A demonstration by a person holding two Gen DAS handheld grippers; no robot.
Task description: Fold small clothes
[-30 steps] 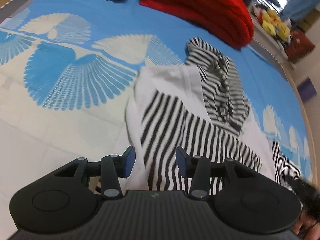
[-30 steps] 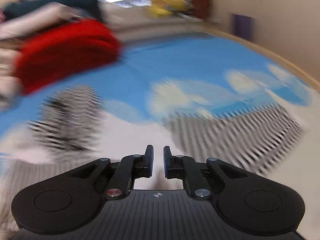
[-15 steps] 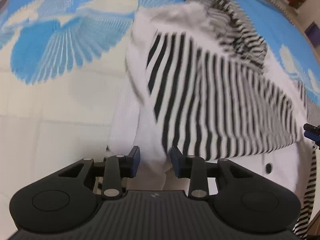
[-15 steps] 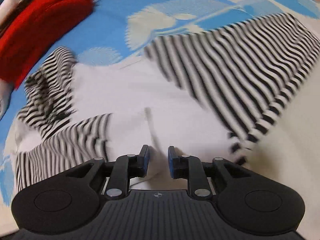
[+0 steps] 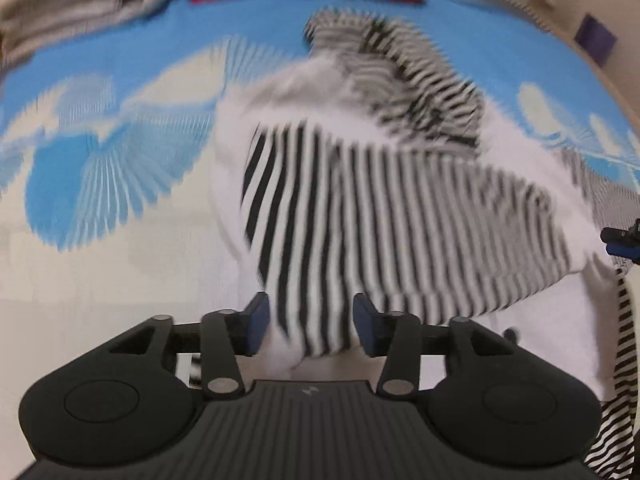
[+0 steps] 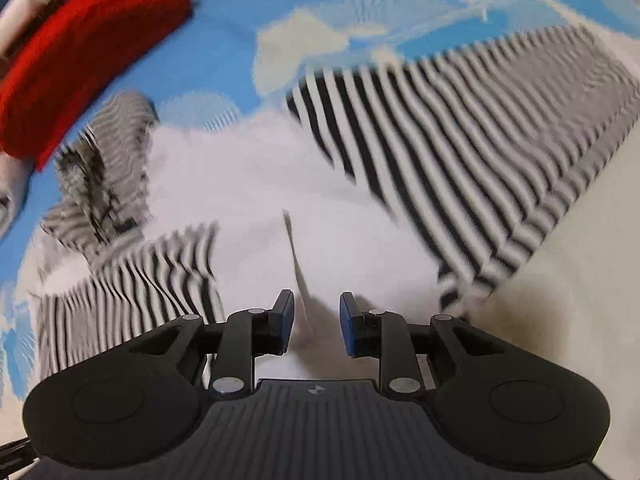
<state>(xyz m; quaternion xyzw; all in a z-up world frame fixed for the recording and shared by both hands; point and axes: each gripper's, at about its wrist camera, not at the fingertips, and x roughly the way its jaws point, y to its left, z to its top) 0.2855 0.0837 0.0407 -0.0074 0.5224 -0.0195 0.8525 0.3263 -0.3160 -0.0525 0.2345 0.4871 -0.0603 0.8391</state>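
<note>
One garment on the bed: a small hooded top point(image 5: 400, 216), white body, black-and-white striped sleeves and hood, lying on a blue-and-cream bedspread point(image 5: 100, 152) printed with fan shapes. Its long axis runs away from both cameras, hem nearest the grippers, the striped hood point(image 5: 404, 80) pointing off toward the far pile. Soft knit, rumpled, with motion blur smearing the stripes in both views.

From the left wrist, one striped sleeve point(image 5: 360, 240) lies folded across the white chest, its stripes running roughly along the garment's length. The left gripper point(image 5: 312, 324) has its two blue-padded fingers spread wide, and the hem edge of white and striped fabric bunches in the gap between them; the pads don't appear to be squeezing it.

From the right wrist, the other sleeve point(image 6: 480, 152) is stretched outward to the right, flat, cuff toward the cream part of the spread. The right gripper point(image 6: 316, 320) is also parted, narrower, straddling a raised crease point(image 6: 296, 264) in the white cloth, not pinching it.

At the far end: one thick red folded textile point(image 6: 80, 48) and one grey folded one point(image 5: 72, 4), side by side. So two sleeves, one hood, two grippers.
</note>
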